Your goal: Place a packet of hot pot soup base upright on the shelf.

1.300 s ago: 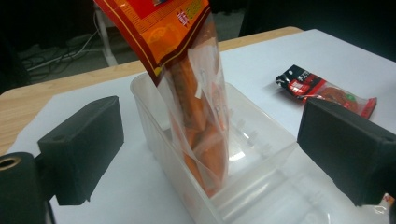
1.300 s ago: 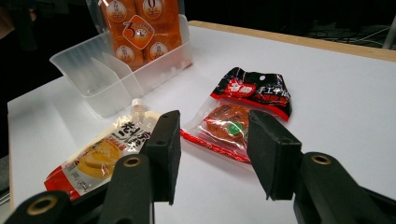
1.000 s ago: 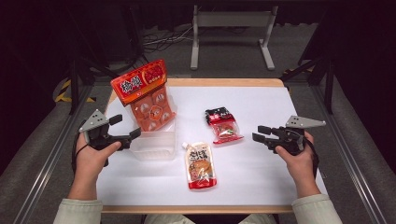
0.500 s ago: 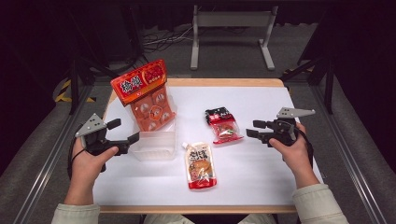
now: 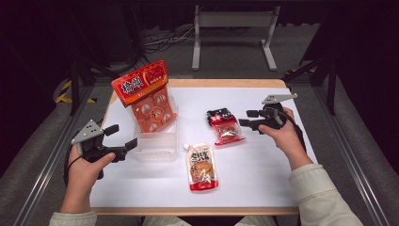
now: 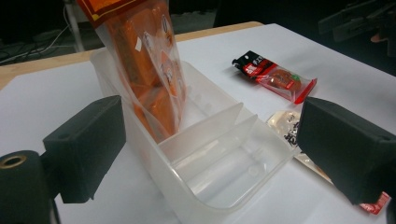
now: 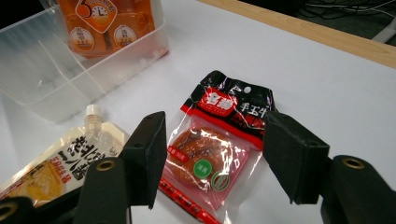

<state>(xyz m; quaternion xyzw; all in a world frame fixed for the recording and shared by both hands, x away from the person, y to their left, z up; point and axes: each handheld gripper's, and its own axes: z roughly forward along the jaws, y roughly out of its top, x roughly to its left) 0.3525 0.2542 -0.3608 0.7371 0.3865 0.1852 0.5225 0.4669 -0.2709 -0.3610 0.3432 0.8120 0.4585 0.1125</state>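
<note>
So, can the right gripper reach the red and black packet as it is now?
Probably yes: the right gripper is open, its jaws either side of the red and black packet, which lies flat with nothing between.

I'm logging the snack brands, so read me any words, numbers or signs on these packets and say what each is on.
Orange bag standing in the clear bin: a clock badge with a large "6"; its Chinese header is blurred.
Red-and-black packet: white Chinese characters, too blurred to read.
Spouted pouch: black Chinese brush lettering, not readable.
No other text.
</note>
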